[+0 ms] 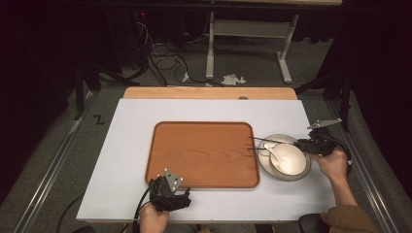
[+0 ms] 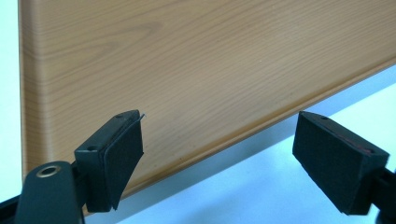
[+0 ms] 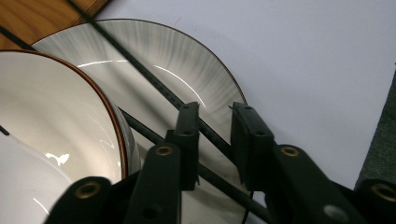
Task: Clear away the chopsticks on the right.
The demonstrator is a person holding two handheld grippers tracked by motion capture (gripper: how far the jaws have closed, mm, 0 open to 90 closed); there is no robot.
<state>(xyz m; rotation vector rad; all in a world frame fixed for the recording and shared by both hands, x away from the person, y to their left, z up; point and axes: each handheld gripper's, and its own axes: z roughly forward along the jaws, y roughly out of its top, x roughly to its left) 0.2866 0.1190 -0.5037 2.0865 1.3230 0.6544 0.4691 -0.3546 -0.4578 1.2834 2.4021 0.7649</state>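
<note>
A wooden tray (image 1: 204,150) lies bare in the middle of the white table. To its right, a grey-streaked plate (image 1: 273,139) carries a white bowl (image 1: 290,159) and a white spoon (image 1: 269,149). Two black chopsticks (image 1: 265,141) lie across the plate, tips toward the tray. My right gripper (image 1: 302,144) sits at the plate's right rim. In the right gripper view its jaws (image 3: 215,126) straddle one chopstick (image 3: 140,70) over the plate (image 3: 187,60), with a gap on each side; the bowl (image 3: 56,121) is beside it. My left gripper (image 2: 219,154) stands open over the tray's near edge (image 2: 187,60), holding nothing.
The white table top (image 1: 126,145) ends close behind the left hand (image 1: 153,218). A wooden board edge (image 1: 209,92) runs along the far side. Beyond the table are a desk frame (image 1: 248,29) and cables on the floor.
</note>
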